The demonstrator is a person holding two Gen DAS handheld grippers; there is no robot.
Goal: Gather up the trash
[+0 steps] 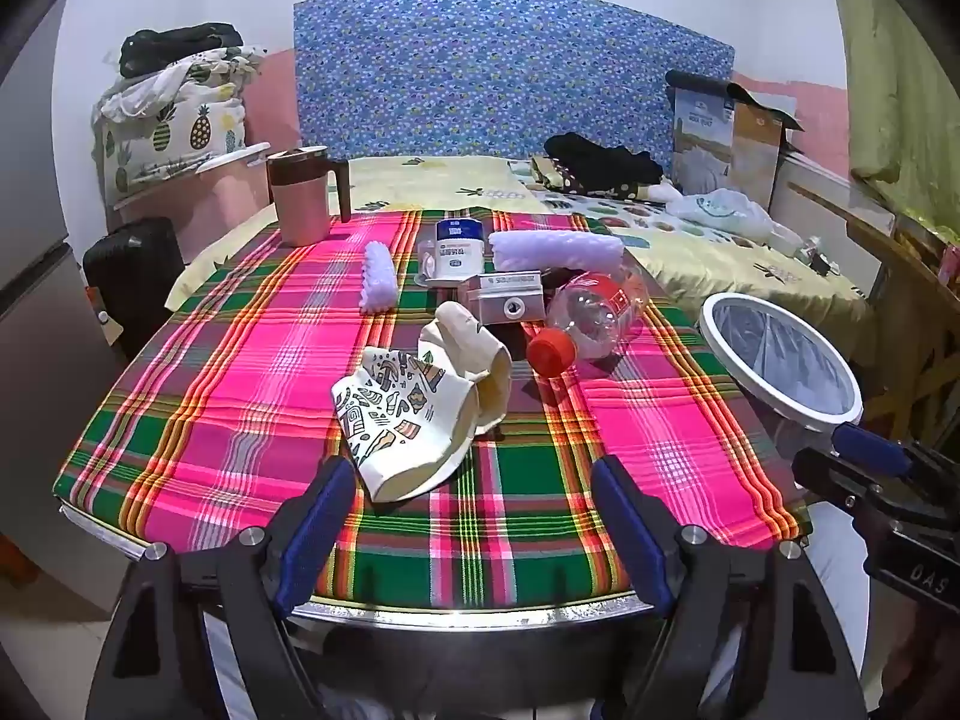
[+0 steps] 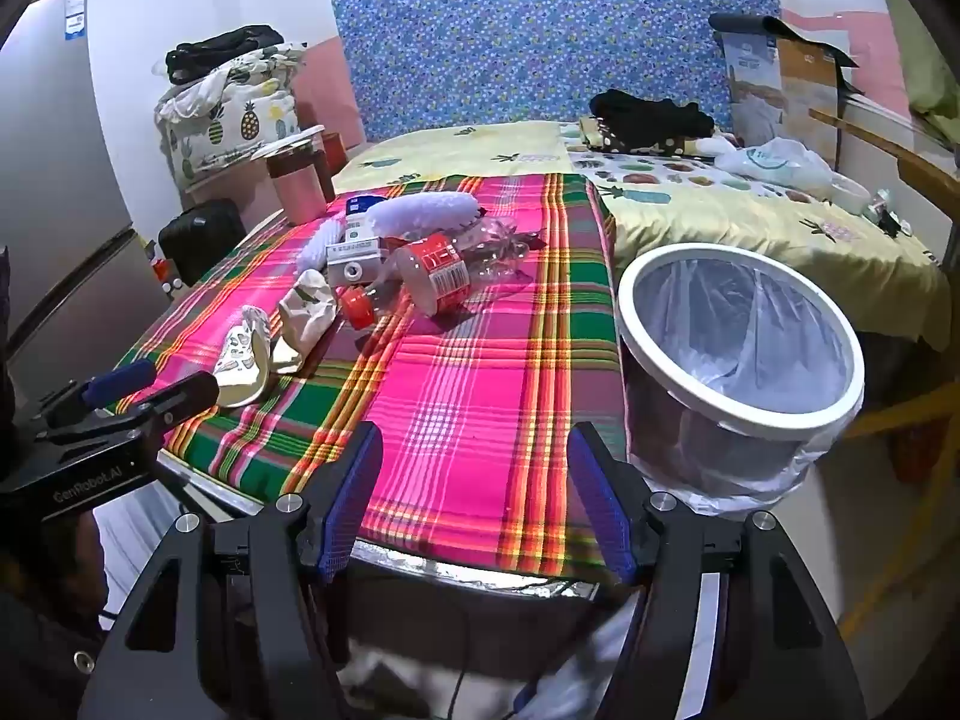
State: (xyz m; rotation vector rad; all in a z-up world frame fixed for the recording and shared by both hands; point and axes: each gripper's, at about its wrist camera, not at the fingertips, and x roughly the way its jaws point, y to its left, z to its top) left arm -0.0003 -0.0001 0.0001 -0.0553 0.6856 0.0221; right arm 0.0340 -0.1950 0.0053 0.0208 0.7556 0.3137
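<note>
Trash on the plaid tablecloth (image 1: pixel 252 360), both my grippers spread wide and holding nothing.

My left gripper (image 1: pixel 474 516) hangs over the near table edge, just short of the crumpled paper cup (image 1: pixel 414 414), which lies on its side, creased, with cartoon print. Beyond it the clear plastic bottle (image 1: pixel 591 318) lies flat, its long axis diagonal, red cap (image 1: pixel 551 351) pointing toward me, red label around its middle. My right gripper (image 2: pixel 474 498) hovers over bare cloth. The white-rimmed bin (image 2: pixel 741 354), lined with clear plastic, stands just beside the table's right edge.
</note>
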